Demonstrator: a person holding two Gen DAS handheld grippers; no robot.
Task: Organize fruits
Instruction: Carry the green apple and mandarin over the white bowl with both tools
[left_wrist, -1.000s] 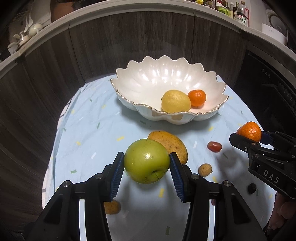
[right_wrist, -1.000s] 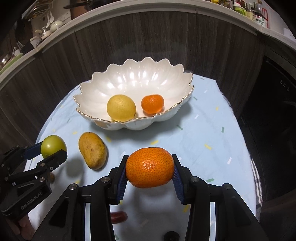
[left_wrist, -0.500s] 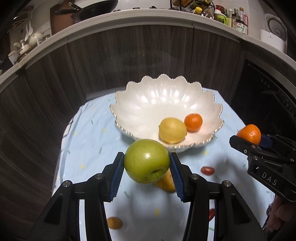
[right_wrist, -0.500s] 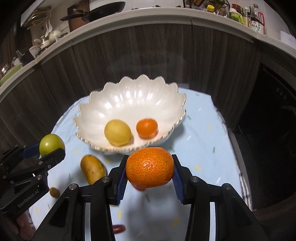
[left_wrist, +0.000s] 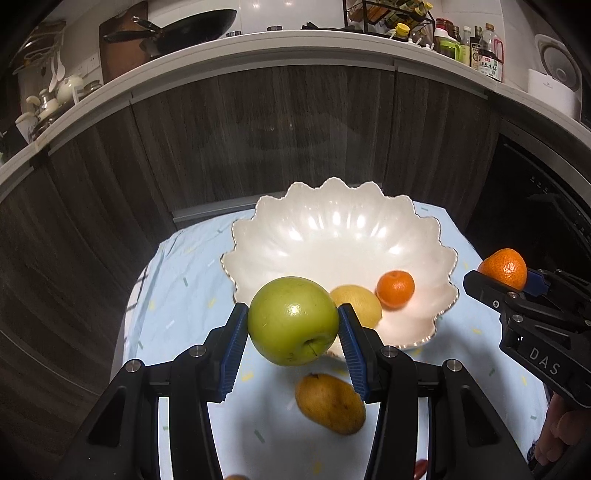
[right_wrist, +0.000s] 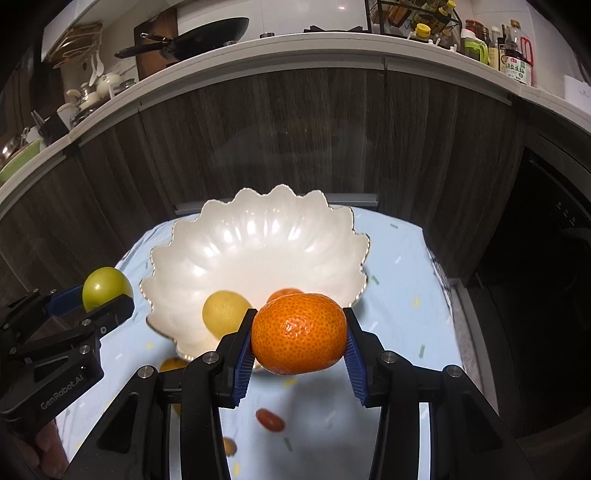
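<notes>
Now the left tool (left_wrist: 293, 322) pinches a green apple (left_wrist: 291, 320), the right tool (right_wrist: 299, 334) a mandarin (right_wrist: 300, 333).

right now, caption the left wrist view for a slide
Left tongs grip a green apple over the white bowl, holding a lemon and a tangerine.

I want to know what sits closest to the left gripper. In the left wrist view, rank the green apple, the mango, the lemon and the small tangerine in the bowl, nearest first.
1. Green apple, clamped in the left gripper.
2. Mango, on the cloth under it.
3. Lemon, at the bowl's near side.
4. Small tangerine, right of the lemon.
</notes>
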